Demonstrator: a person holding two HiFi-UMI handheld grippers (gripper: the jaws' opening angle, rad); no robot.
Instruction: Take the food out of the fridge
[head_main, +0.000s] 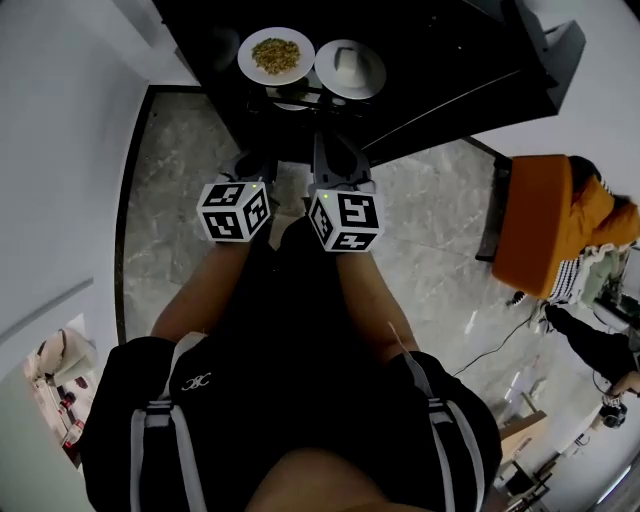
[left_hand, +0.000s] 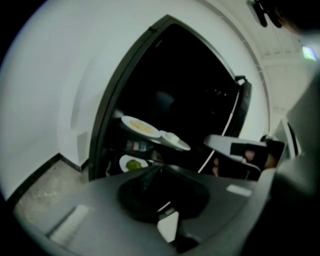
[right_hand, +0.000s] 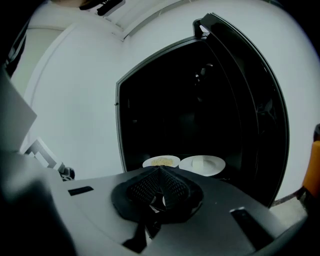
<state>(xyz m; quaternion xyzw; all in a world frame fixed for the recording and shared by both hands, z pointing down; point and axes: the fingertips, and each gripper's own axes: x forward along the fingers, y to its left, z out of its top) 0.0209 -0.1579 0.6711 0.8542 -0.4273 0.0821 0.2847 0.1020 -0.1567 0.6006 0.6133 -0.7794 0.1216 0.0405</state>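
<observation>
Approach step: left gripper (left_hand: 159, 169) and right gripper (right_hand: 160, 169), both closed and empty, face the open fridge (right_hand: 225, 100), whose shelf carries the yellow-food plate (head_main: 276, 55) and white-food plate (head_main: 350, 68); next, open one gripper at a plate rim.

The fridge (head_main: 450, 60) looks glossy black, the plates (head_main: 368, 76) smooth glazed white, the floor (head_main: 180, 200) polished veined stone

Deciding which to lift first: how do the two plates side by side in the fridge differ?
The left plate holds a loose, yellowish, grainy heap; the right plate holds one white block. The left plate's heap covers most of its middle; the right plate's block is small, leaving a wide bare rim. Both are round and white, and both sit in the open fridge.
</observation>
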